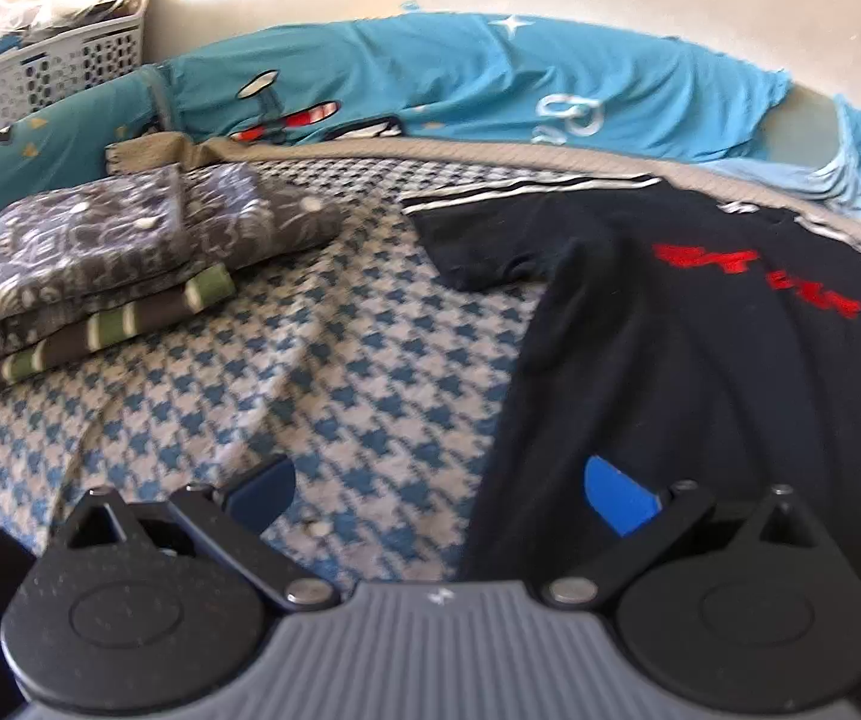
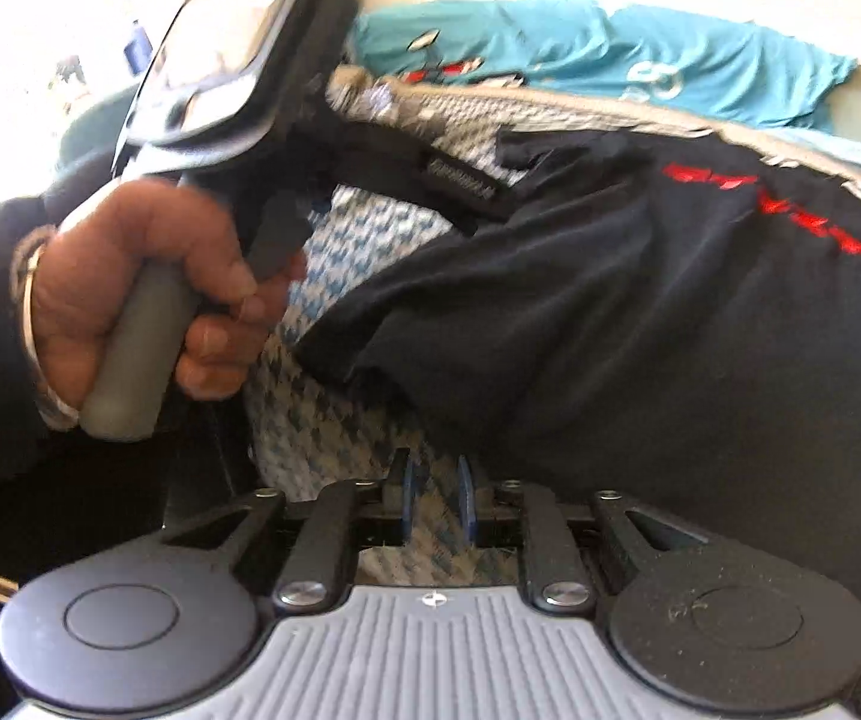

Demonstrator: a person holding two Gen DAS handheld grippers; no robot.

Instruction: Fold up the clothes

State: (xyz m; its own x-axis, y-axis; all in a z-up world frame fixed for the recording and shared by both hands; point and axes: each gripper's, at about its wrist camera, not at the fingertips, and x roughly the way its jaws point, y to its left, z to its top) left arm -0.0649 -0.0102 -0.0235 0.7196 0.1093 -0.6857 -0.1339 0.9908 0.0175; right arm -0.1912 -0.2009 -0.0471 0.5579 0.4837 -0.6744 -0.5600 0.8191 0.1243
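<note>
A black T-shirt (image 1: 670, 360) with red lettering lies front up on the houndstooth bedspread (image 1: 322, 360), one short sleeve spread out to the left. My left gripper (image 1: 442, 492) is wide open just above the bed. Its right pad (image 1: 616, 498) is over the shirt's left edge and its left pad is over bare bedspread. In the right wrist view the shirt (image 2: 640, 312) fills the right side, its near edge rumpled. My right gripper (image 2: 437, 495) stands open by a narrow gap with only bedspread showing between the pads, just left of the shirt. A person's hand (image 2: 148, 276) grips the left gripper's handle.
A stack of folded clothes (image 1: 112, 252) sits on the bed's left side. A white laundry basket (image 1: 52, 66) stands at the back left by the wall. A bunched blue printed sheet (image 1: 490, 78) lies along the far edge of the bed.
</note>
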